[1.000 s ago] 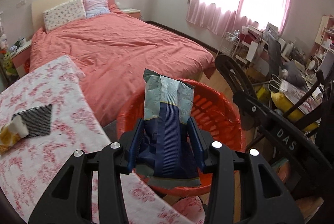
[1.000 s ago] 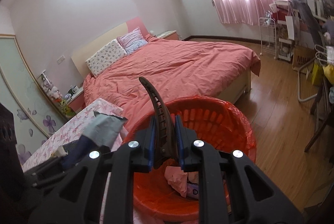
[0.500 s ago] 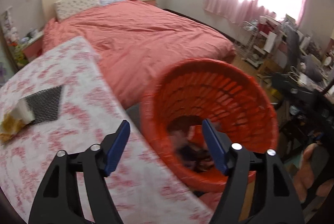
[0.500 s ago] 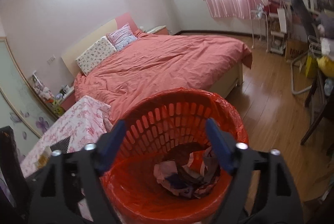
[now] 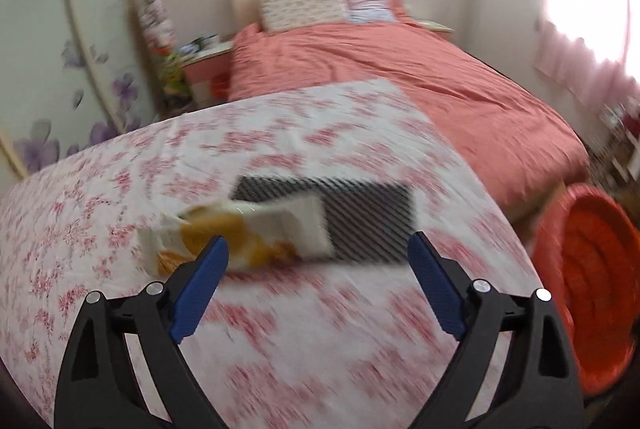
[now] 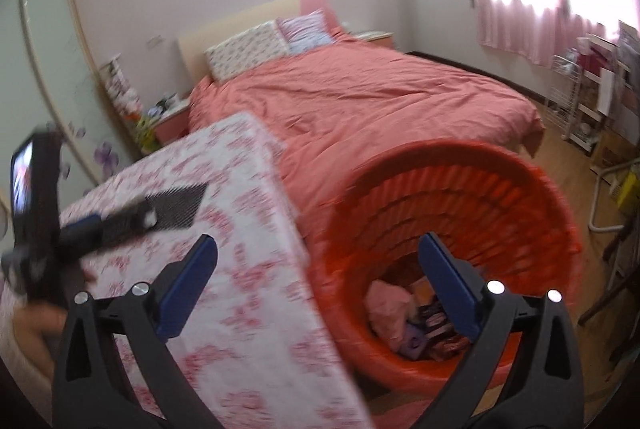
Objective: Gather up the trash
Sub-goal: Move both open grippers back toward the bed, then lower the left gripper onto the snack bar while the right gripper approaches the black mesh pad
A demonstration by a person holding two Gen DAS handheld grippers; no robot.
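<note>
Left wrist view: left gripper [image 5: 316,253] spreading wider, nothing between its jaws.
Wrapper [image 5: 244,233]: just beyond, on the floral table [image 5: 320,341], overlapping a dark mesh pad [image 5: 372,213].
Right gripper [image 6: 318,253]: jaws opening, empty, straddling the table's edge.
Orange basket [image 6: 520,189]: beside that edge, trash [image 6: 408,321] inside.
Bed [image 6: 360,93]: behind.

1. The left tongs [image 5: 318,253] have two matte black, angular arms, each shaped as an open triangular frame.
2. A flat blue pad lines the inner face of each of their fingers [image 5: 434,287].
3. Two round silver screw heads sit on top of each arm.
4. The right tongs [image 6: 318,255] are built the same way: black triangular frames, blue finger pads, paired silver screws.
5. In the right wrist view the left tongs appear blurred, a dark body with a small lit screen at the rear.
</note>
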